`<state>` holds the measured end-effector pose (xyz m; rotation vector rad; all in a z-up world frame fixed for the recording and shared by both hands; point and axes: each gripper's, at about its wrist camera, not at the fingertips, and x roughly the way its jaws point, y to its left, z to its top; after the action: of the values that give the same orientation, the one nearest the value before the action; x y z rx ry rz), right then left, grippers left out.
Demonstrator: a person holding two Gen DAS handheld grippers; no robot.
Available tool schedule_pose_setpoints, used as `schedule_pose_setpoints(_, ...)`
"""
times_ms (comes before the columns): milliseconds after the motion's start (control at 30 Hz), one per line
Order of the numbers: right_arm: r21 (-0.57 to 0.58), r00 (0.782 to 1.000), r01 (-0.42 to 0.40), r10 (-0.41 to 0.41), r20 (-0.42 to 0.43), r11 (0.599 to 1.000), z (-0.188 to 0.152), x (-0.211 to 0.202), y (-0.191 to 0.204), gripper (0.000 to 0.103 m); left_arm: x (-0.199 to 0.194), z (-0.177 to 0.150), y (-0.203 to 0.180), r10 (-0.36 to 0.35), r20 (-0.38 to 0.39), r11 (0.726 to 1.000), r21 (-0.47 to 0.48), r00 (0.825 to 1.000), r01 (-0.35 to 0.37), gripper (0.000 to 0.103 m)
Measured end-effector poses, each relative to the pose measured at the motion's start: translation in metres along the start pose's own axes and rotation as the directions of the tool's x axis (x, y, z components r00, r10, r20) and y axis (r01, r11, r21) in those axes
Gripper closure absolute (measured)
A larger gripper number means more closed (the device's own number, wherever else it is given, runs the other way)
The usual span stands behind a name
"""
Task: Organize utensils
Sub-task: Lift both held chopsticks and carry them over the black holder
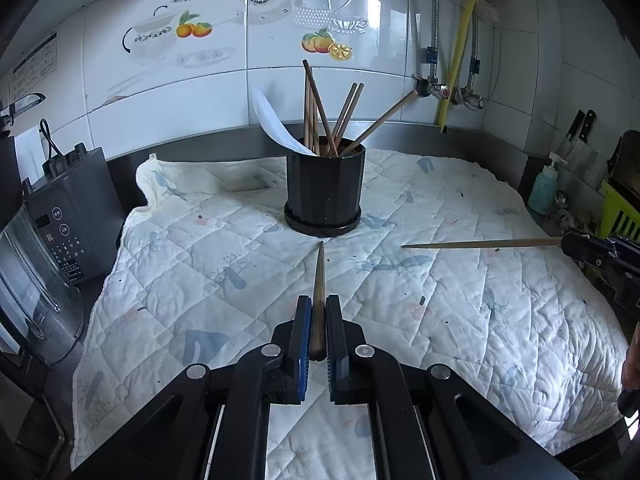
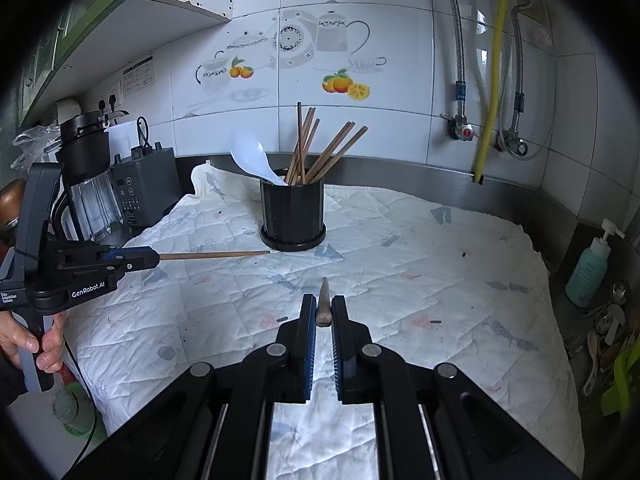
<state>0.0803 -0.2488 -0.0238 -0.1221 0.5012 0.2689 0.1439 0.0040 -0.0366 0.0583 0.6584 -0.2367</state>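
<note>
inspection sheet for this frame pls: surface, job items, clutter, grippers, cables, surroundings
Surface: quilted cloth spread over the counter, wrinkled.
Job's things: black holder upright on the cloth, with several chopsticks and a white spoon in it; two more chopsticks are held, one per gripper.
Clutter: nothing seen loose on the cloth.
Grippers: left gripper shut on a chopstick pointing toward the holder; right gripper shut on a second chopstick.
Cables: black cord below the left gripper.
Surroundings: blender and grey appliance at left, soap bottle at right, tiled wall with pipes.
</note>
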Motion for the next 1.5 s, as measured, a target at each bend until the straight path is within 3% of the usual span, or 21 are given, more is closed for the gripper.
schedule_pose_setpoints(967,-0.079,0.991,-0.123,0.127,0.041,0.989,0.123,0.027,-0.015,0.093,-0.029,0.144,0.015,-0.047,0.135,0.998,0.041,0.99,0.042,0.097)
schedule_pose_setpoints(1200,-0.144,0.99,-0.096,0.11,0.093,0.985,0.167,0.024,-0.008,0.093,-0.048,0.193,0.003,-0.087,0.226,0.995,0.072,0.97,0.073,0.097)
schedule_pose_setpoints(1500,-0.154,0.975,-0.108,0.135,0.179,0.982,0.218,0.028,-0.002,0.093,-0.052,0.259,-0.016,-0.077,0.355,0.994,0.1,0.932,0.044,0.097)
